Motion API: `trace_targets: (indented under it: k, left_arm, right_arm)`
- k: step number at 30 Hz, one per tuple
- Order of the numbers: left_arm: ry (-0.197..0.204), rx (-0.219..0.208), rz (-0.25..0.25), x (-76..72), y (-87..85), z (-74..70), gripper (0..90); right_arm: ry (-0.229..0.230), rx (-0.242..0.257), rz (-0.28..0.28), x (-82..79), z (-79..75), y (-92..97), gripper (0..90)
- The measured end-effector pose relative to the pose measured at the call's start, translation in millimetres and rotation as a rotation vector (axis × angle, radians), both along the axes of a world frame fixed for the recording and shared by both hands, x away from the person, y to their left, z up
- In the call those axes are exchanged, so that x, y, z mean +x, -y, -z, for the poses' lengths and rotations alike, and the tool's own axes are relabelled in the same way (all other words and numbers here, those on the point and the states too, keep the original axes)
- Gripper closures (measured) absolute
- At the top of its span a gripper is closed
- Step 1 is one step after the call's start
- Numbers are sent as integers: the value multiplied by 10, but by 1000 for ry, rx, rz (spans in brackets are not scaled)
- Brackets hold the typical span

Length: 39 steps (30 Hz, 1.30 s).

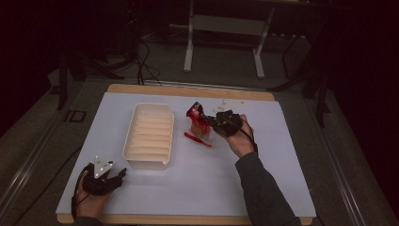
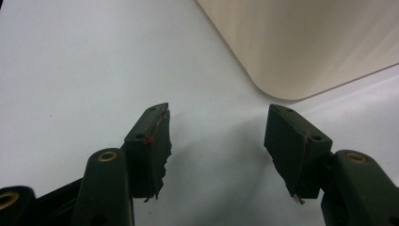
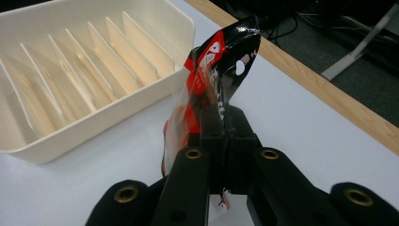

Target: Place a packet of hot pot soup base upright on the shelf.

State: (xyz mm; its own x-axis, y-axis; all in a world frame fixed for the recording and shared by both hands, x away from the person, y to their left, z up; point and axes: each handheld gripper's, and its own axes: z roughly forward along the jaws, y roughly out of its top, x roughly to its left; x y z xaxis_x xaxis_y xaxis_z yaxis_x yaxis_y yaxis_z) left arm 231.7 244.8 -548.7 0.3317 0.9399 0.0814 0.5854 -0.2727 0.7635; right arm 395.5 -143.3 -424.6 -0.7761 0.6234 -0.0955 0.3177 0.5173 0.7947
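**Right claw pinching the snack packet, left claw spread at rest**

Your right forearm comes in from 5 o'clock in the high view, wrist bent so the right gripper [image 1: 210, 120] points toward 9 o'clock, just right of centre on the white table mat [image 1: 282, 155]. Your left hand [image 1: 89, 190] rests at the mat's 7 o'clock corner, the left gripper [image 2: 216, 141] aimed at the near corner of the cream ribbed plastic tray [image 1: 149, 134].

The glossy red-and-black snack packet [image 3: 221, 61] stands nearly upright, long axis vertical, its black top seal tipped toward 1 o'clock in the right gripper view. It sits just right of the tray, apart from it.

Your right claw is pressed together on the packet's side. Your left claw stands spread wide, nothing between its pads, only mat beneath
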Motion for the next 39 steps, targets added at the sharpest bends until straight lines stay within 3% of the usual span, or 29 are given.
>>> trace_targets:
  k: [24,39]
  left_arm:
    - [-4,1,0,2,0,0,410]
    - [-4,2,2,2,1,0,410]
  right_arm:
    - [33,-7,-40,4,-106,-92,883]
    - [77,15,-82,-28,-181,-179,883]
